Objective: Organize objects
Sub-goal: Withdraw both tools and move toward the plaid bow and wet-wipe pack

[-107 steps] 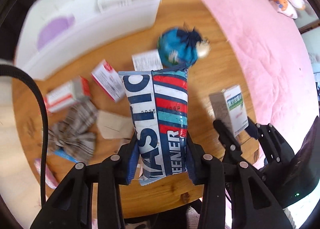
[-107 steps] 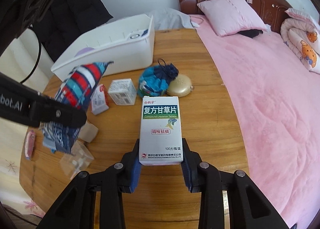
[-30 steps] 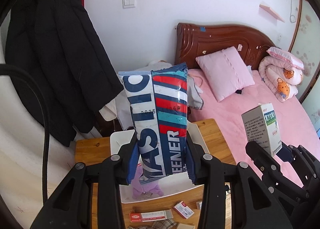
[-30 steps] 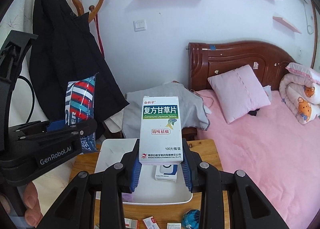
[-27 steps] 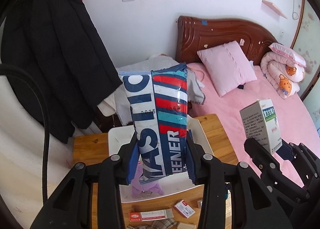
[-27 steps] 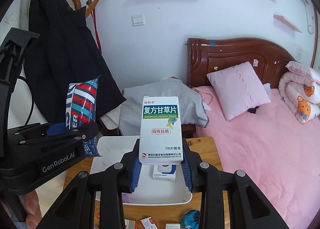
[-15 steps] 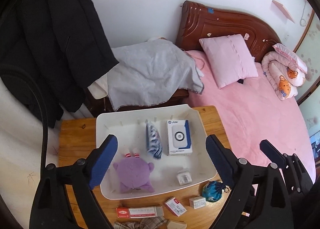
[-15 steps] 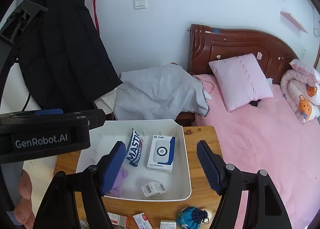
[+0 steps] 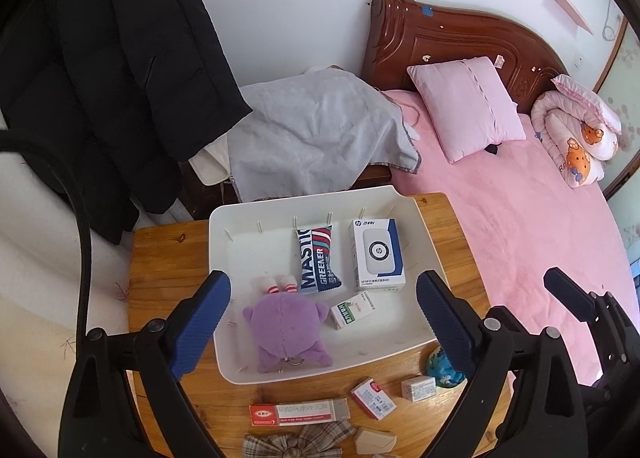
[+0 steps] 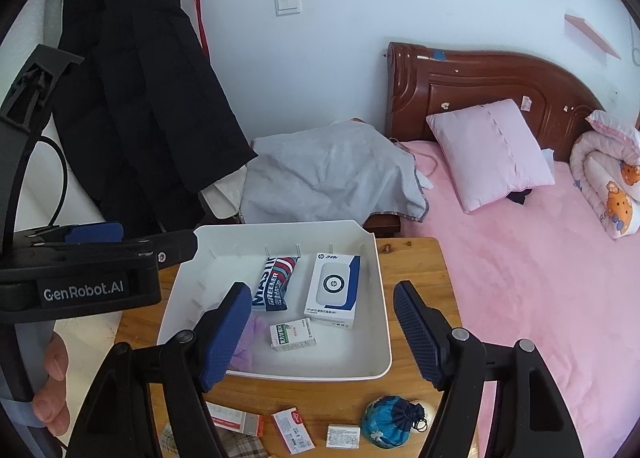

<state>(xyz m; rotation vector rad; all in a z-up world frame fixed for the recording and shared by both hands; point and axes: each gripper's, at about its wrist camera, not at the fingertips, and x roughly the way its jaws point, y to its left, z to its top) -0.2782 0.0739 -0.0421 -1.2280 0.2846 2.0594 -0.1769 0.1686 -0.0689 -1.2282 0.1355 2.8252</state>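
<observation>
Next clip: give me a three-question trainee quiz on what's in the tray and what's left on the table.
1. True or false: the purple plush toy lies inside the white tray.
2. Which lies between the plush toy and the white HP box in the left wrist view? A) blue pouch B) green-and-white medicine box C) plaid cloth
3. Fill in: the striped snack packet lies in the ____.

Key: 1 true; 2 B, the green-and-white medicine box; 3 tray. The blue pouch and plaid cloth are on the table.

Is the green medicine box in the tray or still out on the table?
In: the medicine box lies flat inside the tray.
</observation>
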